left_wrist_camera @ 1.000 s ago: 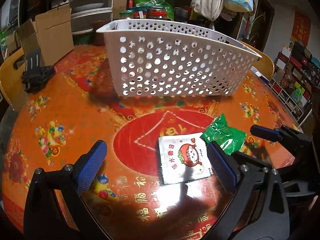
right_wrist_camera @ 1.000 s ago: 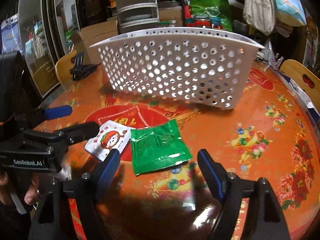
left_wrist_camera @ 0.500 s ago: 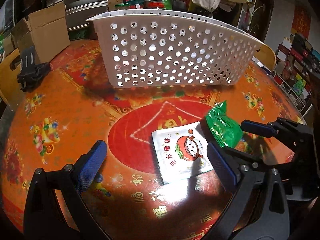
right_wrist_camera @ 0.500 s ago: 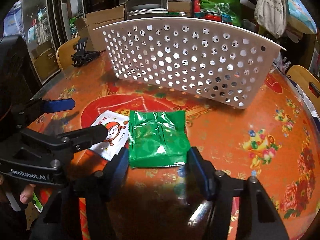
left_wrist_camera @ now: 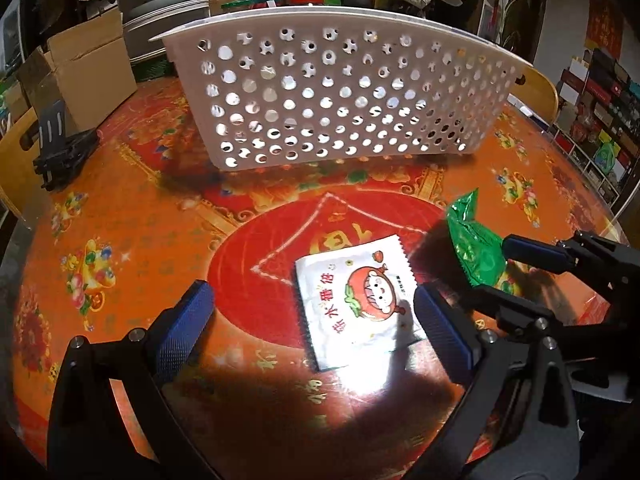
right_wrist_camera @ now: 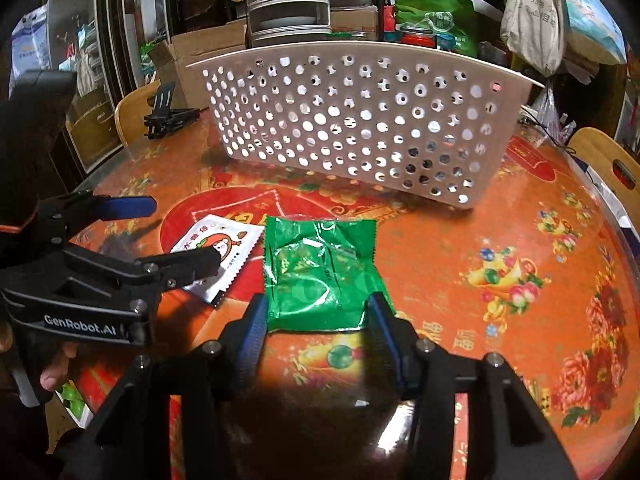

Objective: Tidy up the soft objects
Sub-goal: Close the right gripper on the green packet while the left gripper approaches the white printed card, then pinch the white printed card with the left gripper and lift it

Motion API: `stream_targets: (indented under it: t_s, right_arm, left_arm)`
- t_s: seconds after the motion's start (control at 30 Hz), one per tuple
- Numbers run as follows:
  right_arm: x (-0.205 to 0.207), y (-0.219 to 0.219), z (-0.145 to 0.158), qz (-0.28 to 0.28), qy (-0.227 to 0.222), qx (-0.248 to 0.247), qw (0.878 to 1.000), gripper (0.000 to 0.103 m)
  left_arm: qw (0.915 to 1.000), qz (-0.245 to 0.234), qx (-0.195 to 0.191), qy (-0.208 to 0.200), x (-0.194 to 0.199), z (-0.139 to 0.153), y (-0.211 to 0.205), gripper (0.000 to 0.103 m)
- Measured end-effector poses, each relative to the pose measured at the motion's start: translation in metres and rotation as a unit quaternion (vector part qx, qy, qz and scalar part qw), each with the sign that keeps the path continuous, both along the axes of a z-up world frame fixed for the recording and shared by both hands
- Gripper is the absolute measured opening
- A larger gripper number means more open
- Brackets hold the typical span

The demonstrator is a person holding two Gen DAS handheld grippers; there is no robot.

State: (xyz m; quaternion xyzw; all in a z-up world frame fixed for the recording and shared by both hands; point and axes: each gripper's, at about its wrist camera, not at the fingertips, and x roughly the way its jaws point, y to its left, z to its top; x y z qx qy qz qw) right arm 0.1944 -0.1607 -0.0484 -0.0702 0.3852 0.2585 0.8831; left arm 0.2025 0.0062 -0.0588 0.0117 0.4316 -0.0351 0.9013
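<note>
Right tool [right_wrist_camera: 316, 322] is down low on the green packet [right_wrist_camera: 320, 272], and its jaws are closing, blue pads pressed against the packet's near corners on either side. The packet's far end lifts off the tabletop [right_wrist_camera: 500, 240], crinkled and shiny, as the left wrist view shows it sticking up from between those fingers.

Over on the other side, the left tool [left_wrist_camera: 308, 320] hovers wide open, nothing gripped. The white packet [left_wrist_camera: 356, 300] with the red cartoon face lies flat on the red circle of the tabletop, between the two blue pads but closer to the right-hand one, which sits just beside the packet's edge. The other pad is well apart from it.

Both packets lie side by side, the white one to the left of the green from the right wrist view. Behind them stands the white perforated basket [left_wrist_camera: 340, 100], well apart from both. A black clip stand [left_wrist_camera: 60, 148] rests near the tabletop's far left edge.
</note>
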Motion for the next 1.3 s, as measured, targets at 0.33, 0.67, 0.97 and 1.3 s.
stream_targets:
  t_s: [0.33,0.67,0.97,1.3]
  right_arm:
    - [0.001,-0.014,0.001,-0.006,0.008,0.029,1.0,0.051]
    - [0.002,-0.014,0.002,-0.009,0.009,0.035,0.999,0.05]
    - [0.003,-0.014,0.003,-0.012,0.01,0.038,0.999,0.05]
    - [0.004,-0.015,0.003,-0.014,0.011,0.04,0.999,0.051]
  left_arm:
    - [0.9991,-0.016,0.038,0.012,0.004,-0.004,-0.016,0.097]
    - [0.9982,-0.055,0.014,-0.018,-0.008,0.0,-0.024,0.0]
    - [0.9973,-0.058,-0.016,-0.043,-0.022,0.011,-0.008,0.0]
    - [0.9942,-0.087,0.008,-0.063,-0.049,0.006,-0.01,0.086]
